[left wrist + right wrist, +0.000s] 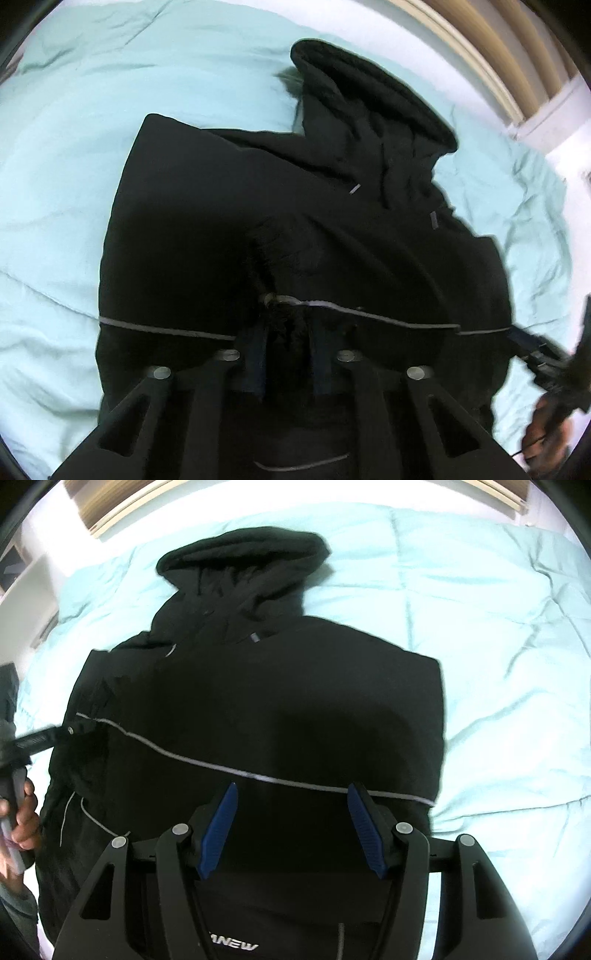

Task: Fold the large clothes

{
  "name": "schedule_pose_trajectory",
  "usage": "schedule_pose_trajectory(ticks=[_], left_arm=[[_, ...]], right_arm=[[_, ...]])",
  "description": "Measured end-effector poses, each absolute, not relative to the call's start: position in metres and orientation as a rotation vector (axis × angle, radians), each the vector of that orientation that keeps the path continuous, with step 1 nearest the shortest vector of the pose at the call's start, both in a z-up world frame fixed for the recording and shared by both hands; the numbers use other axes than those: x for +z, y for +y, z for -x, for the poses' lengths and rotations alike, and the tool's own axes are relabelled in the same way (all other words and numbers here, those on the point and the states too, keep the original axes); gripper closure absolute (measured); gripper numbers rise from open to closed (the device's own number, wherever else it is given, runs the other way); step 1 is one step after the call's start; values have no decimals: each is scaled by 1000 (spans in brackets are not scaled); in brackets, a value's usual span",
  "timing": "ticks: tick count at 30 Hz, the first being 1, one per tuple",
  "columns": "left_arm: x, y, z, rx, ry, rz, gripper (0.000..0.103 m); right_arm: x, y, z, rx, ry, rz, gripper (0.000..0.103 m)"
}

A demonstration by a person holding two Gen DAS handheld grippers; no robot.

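Bright, cool light washes the bedding (480, 627) pale — fisheye edges bend and darken, the margins motion-blurred.

Left gripper (288, 332) pointing steeply down, jaws nearly closed, pinching black fabric, right gripper (291, 812) angled down, blue pads (364, 827) parted, empty, bare hand (24, 812) at nine o'clock

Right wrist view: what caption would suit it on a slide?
Open right gripper poised over a black hooded jacket spread on a pale green bedspread.
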State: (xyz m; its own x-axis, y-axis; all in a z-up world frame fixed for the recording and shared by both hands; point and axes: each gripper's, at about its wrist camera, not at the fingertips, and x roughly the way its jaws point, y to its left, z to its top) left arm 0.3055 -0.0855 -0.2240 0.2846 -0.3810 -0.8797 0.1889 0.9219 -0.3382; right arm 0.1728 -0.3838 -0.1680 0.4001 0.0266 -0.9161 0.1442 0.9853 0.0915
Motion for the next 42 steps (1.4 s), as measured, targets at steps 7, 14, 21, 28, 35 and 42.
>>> schedule_pose_trajectory(ticks=[7,14,21,28,35,42], left_arm=[[-165,-27,-299,-368,1046,310,86],[-251,-8,-318,-276,1255,289,84],[-248,0,-312,-263,1236,361,81],[-141,-18,-285,-186,988,177,77],[-176,-108,-306,-427,1099,91,76],[-268,-123,-315,-376,1284,94,77]], right_arm=[[-166,-405,-175,-125,1142,-178,39],[-212,-390,-199,-165,1234,-96,39],[-240,-413,-207,-177,1282,-182,27],[-178,-409,-205,-121,1188,-172,27],[-185,-364,-235,-39,1162,-90,27],[-247,-351,-241,-85,1266,-11,27]])
